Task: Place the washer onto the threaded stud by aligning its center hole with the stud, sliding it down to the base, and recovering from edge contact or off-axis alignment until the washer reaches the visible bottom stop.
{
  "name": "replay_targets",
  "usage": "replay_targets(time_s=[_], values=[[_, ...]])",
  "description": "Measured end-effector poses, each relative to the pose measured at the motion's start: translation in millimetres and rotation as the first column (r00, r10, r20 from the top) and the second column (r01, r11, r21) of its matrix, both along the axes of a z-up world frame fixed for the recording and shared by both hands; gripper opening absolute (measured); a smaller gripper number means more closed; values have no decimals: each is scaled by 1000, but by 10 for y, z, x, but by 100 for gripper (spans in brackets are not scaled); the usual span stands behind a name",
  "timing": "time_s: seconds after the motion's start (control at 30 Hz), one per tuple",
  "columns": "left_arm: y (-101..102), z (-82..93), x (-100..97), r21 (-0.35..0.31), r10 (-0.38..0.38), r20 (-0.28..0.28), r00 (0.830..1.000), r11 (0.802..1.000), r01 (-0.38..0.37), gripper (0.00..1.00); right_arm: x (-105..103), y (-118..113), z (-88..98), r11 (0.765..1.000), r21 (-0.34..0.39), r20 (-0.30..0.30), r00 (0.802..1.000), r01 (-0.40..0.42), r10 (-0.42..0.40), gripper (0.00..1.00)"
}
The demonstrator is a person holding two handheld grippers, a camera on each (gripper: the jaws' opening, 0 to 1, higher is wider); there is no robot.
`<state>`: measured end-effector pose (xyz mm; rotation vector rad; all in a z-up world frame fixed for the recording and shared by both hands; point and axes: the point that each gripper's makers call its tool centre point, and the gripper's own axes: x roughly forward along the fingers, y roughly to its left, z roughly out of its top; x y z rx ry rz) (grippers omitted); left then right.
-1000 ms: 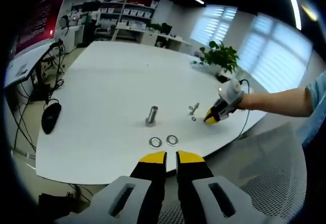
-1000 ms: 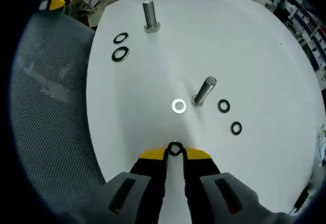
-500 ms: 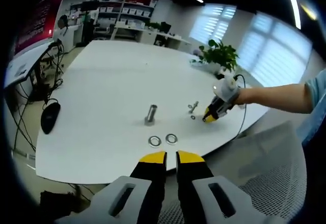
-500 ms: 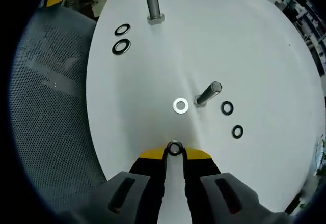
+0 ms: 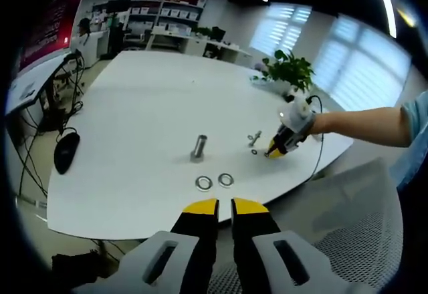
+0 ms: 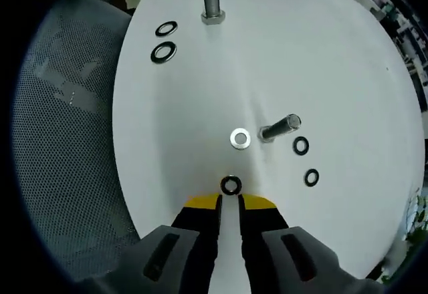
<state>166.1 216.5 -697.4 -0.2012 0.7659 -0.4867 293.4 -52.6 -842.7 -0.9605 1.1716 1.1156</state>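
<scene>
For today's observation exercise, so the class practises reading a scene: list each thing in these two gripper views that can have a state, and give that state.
Right gripper: jaws slightly apart, a dark washer at their tips.
Left gripper: jaws nearly together, nothing between them.
Near stud: standing on the table, bare, no washer on it.
Far stud: upright, bare.
Silver washer: flat on the table beside the near stud.
Other dark washers: flat on the table.

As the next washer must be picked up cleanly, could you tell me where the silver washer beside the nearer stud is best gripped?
Probably across its outer rim, coming straight down: the silver washer lies flat on the white table, so only its edge can be pinched. Set the jaws clear of the stud, which stands close beside it.
</scene>
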Motion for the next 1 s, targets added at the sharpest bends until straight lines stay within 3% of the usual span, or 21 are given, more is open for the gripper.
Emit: replay_targets(time_s=[0.17,0.43,1.0], values=[[2,-2,0,2,1,0,1000,1000,-1,5,-36,27,13,996,7,-64,994,85,-85,18],[5,-6,0,4,3,-3,1000,1000,-3,5,53,74,7,998,34,6,999,50,-51,19],[2,-10,-3,5,0,-4,1000,1000,0,5,40,106,19,997,60,23,999,39,-41,14]])
